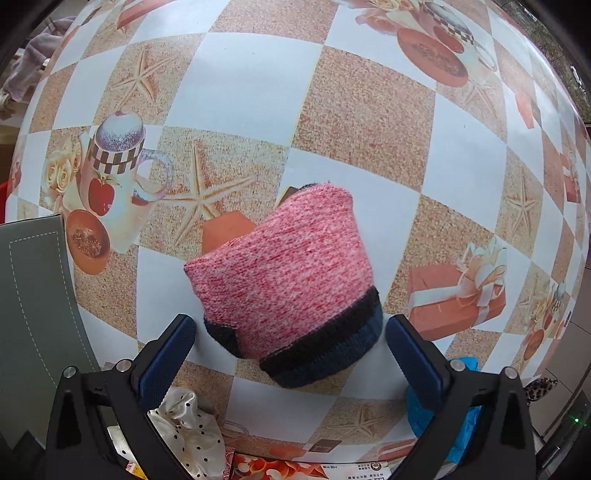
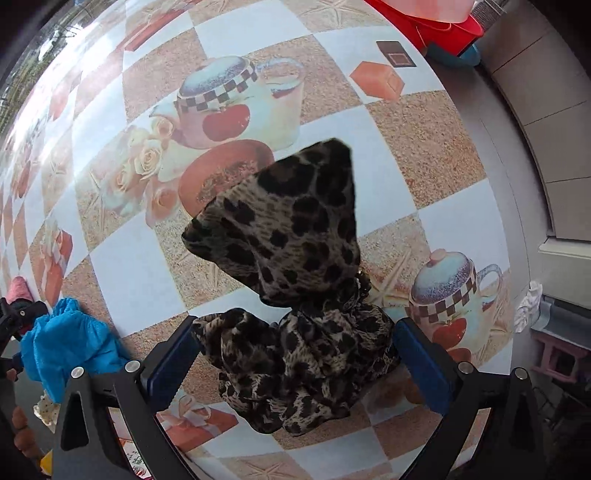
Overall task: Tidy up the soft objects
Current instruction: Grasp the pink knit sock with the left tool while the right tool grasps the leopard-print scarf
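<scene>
Knit hat between spread left fingers, untouched

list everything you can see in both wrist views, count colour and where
knit hat: 1, pink with navy band, on the table between the left claw's fingers
leopard scarf: 1, tan and black, bunched between the right claw's fingers
blue cloth: 1, bright blue, near table edge
polka-dot cloth: 1, cream with black dots, near edge
tablecloth: 1, white and tan checks with printed cups
red basin: 1, beyond far edge
left claw: open, blue pads
right claw: open, blue pads
</scene>
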The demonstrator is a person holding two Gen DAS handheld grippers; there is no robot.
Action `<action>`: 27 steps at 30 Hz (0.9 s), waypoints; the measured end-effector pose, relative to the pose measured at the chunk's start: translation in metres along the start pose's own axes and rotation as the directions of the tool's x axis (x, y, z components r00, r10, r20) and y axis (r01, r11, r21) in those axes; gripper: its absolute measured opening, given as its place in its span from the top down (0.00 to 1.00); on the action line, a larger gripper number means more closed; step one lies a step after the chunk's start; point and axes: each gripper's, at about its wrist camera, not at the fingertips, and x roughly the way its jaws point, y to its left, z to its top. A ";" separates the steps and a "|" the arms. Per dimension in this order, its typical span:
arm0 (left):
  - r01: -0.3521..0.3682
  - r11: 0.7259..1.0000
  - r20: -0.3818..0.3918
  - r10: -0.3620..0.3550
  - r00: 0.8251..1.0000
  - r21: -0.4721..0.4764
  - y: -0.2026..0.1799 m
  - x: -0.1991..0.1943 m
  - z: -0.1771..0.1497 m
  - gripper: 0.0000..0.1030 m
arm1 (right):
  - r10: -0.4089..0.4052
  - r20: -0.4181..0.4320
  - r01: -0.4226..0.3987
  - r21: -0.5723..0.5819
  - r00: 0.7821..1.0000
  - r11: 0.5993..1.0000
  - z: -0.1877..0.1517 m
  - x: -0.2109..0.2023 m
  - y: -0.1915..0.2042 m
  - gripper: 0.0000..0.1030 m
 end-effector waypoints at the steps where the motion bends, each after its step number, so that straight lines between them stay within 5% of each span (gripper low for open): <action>1: 0.000 1.000 -0.003 0.000 1.000 0.002 0.000 0.000 0.000 0.00 | 0.004 0.001 -0.004 0.011 1.000 1.000 0.000 0.001 0.003 0.00; 9: -0.001 1.000 -0.049 0.001 0.999 0.000 0.002 0.006 0.017 0.00 | 0.008 -0.021 -0.007 0.033 1.000 0.999 0.019 0.000 -0.004 0.00; 12: -0.018 1.000 -0.010 0.018 1.000 0.009 -0.001 0.003 0.022 0.02 | 0.005 -0.017 -0.005 0.020 1.000 1.000 0.024 -0.005 -0.013 0.01; 14: -0.026 0.998 0.037 0.024 0.999 0.050 -0.006 -0.005 0.024 0.12 | -0.001 0.007 0.001 -0.008 1.000 1.000 0.019 -0.018 -0.008 0.13; 17: -0.025 0.992 0.075 0.016 0.997 0.120 -0.019 -0.014 0.025 0.39 | -0.001 0.046 0.004 -0.058 0.999 0.998 0.020 -0.033 -0.004 0.41; 18: -0.032 0.989 0.086 0.020 0.996 0.146 -0.023 -0.018 0.025 0.60 | -0.002 0.043 0.005 -0.070 0.999 0.998 0.021 -0.035 -0.003 0.51; 19: -0.035 0.985 0.088 0.020 0.996 0.171 -0.027 -0.019 0.025 0.70 | -0.003 0.044 0.006 -0.078 0.999 0.997 0.022 -0.036 -0.002 0.64; 27: -0.018 0.959 0.131 -0.020 0.991 0.281 -0.041 -0.045 0.007 0.74 | 0.101 0.050 -0.098 -0.056 0.994 0.994 0.014 -0.058 -0.006 0.68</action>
